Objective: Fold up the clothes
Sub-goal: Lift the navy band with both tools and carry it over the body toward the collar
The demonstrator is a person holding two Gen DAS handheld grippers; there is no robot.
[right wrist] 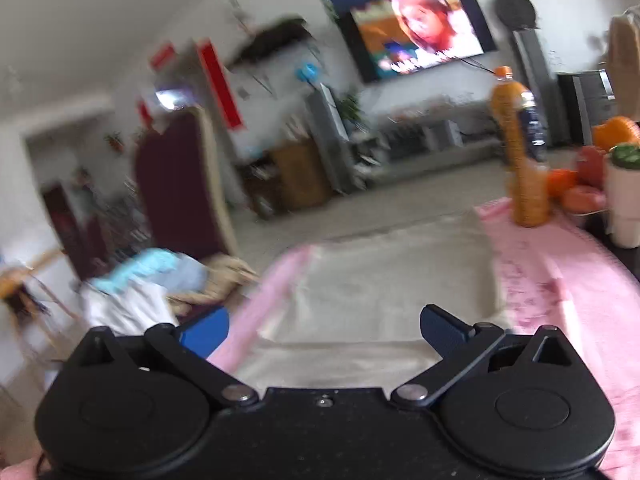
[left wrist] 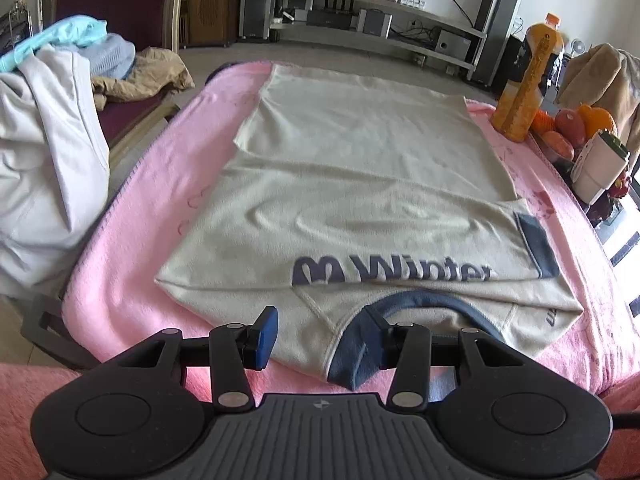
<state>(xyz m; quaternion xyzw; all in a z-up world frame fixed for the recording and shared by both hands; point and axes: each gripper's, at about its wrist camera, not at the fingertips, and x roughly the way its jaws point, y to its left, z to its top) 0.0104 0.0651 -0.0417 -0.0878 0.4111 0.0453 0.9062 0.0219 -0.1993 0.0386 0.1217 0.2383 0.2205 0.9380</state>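
A cream T-shirt [left wrist: 352, 184] with navy collar and "Winter" print lies lengthwise on a pink blanket [left wrist: 132, 248], both sides folded inward. My left gripper [left wrist: 320, 334] is open and low at the shirt's near end, its jaws either side of the navy collar [left wrist: 352, 356], holding nothing. In the right wrist view, which is motion-blurred, my right gripper [right wrist: 324, 334] is open wide and raised above the near part of the cream shirt [right wrist: 384, 280], holding nothing.
A pile of grey, light blue and tan clothes [left wrist: 52, 128] lies left of the blanket. An orange drink bottle [left wrist: 528, 80], fruit [left wrist: 576, 124] and a white cup [left wrist: 600, 168] stand at the right edge. A TV stand [left wrist: 380, 20] is beyond.
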